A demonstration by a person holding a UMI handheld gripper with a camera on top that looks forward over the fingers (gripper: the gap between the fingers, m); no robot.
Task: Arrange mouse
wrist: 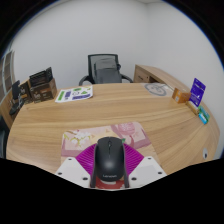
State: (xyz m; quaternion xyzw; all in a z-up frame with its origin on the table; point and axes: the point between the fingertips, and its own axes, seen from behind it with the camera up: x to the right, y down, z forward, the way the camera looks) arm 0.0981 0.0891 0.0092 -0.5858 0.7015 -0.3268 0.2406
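We see a black computer mouse, smooth and rounded with a matte shell and a scroll wheel near its front, sitting between the two fingers of the gripper. The magenta ribbed pads flank it closely on both sides, so the jaws appear clamped on the mouse, holding it over the near edge of a curved wooden table with a pale grain finish. Just ahead of the fingers lies a flat pinkish patterned packet. Beyond, across the table, stands a black mesh-backed office chair, with boxes and a flat green-printed sheet nearby. The gripper points level and forward, slightly downward toward the tabletop.
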